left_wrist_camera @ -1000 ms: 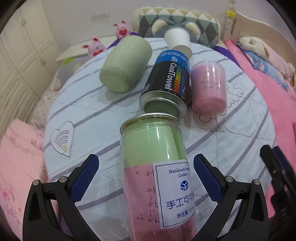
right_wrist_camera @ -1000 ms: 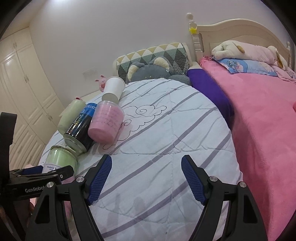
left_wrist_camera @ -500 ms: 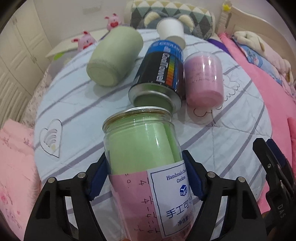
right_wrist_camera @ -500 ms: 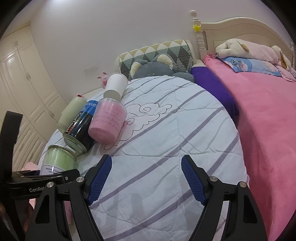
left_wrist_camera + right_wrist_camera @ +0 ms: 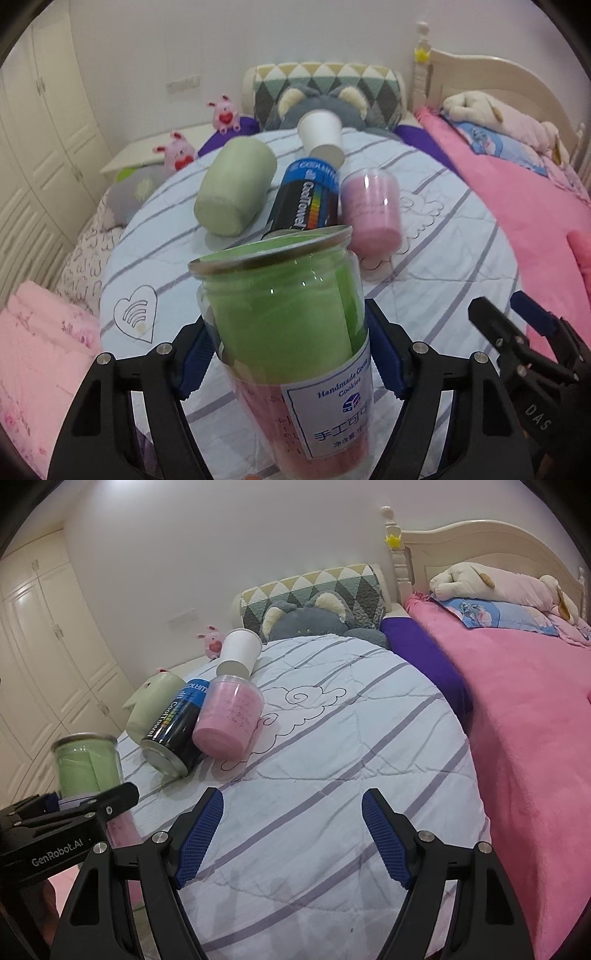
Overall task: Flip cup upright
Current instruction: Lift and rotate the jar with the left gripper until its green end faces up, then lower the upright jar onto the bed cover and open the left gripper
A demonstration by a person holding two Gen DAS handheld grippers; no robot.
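My left gripper (image 5: 291, 354) is shut on a clear jar-like cup (image 5: 288, 306) with green filling and a white label, holding it tilted nearly upright above the striped quilt (image 5: 443, 280). The same cup shows in the right wrist view (image 5: 86, 768), standing up in the left gripper (image 5: 74, 812). My right gripper (image 5: 291, 838) is open and empty over the quilt (image 5: 351, 775), to the right of the cup; it also shows at the right edge of the left wrist view (image 5: 517, 343).
On the quilt lie a pale green cup (image 5: 236, 192), a dark CoolTowel can (image 5: 306, 203), a pink cup (image 5: 371, 210) and a white paper cup (image 5: 321, 136). Plush toys and a cushion (image 5: 325, 88) sit behind. A pink blanket (image 5: 524, 738) covers the right side.
My left gripper closed on the green-filled cup, lifted it off the quilt and tipped it toward upright. My right gripper stayed open and barely moved.
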